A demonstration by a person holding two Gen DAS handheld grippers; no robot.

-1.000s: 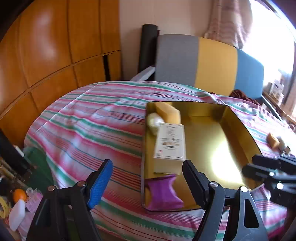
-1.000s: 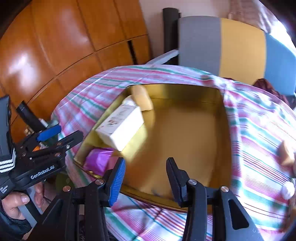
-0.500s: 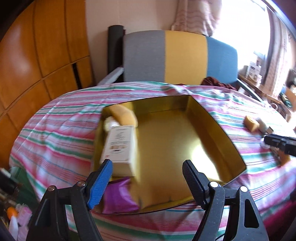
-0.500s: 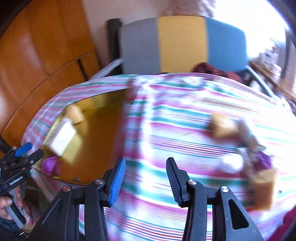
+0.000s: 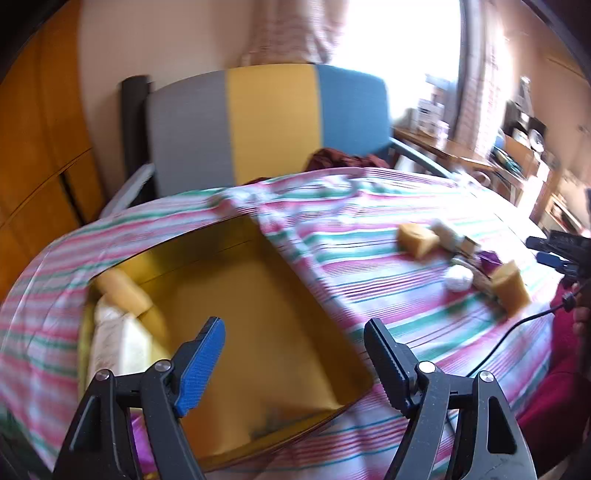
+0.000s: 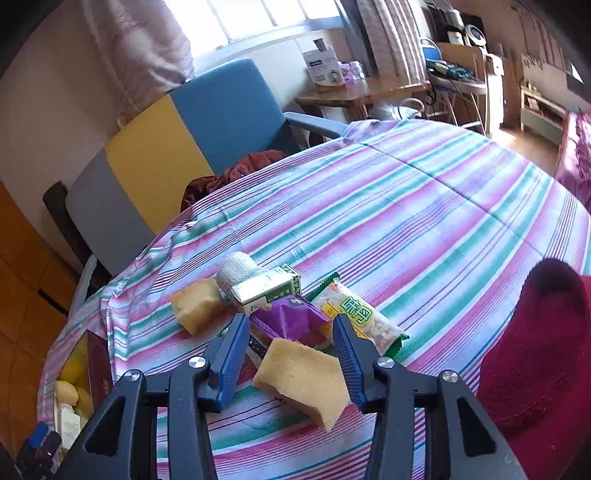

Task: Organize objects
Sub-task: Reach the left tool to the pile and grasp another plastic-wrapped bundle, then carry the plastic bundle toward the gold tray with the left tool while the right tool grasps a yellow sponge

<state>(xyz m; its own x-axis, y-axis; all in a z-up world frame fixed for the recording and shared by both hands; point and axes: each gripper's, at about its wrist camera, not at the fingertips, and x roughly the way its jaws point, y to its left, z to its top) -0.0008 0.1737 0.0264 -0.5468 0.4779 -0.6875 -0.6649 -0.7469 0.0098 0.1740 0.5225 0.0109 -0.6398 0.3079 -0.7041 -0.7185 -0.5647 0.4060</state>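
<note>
Beyond the tongs stands a chair point(image 6: 177, 147) upholstered in grey, yellow and blue, against a cream wall point(image 5: 166, 40). Orange wooden cabinet doors point(image 5: 37, 147) rise to their left. To their right, a bright window point(image 6: 251, 18) with pale curtains point(image 6: 136, 48) lights a cluttered wooden side table point(image 6: 362, 92).

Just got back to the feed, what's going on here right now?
A person is sorting loose items into the gold tray. The left gripper hangs open over the tray, holding nothing. The right gripper is open above the pile on the striped cloth, lined up on the near sponge, not gripping it.
</note>
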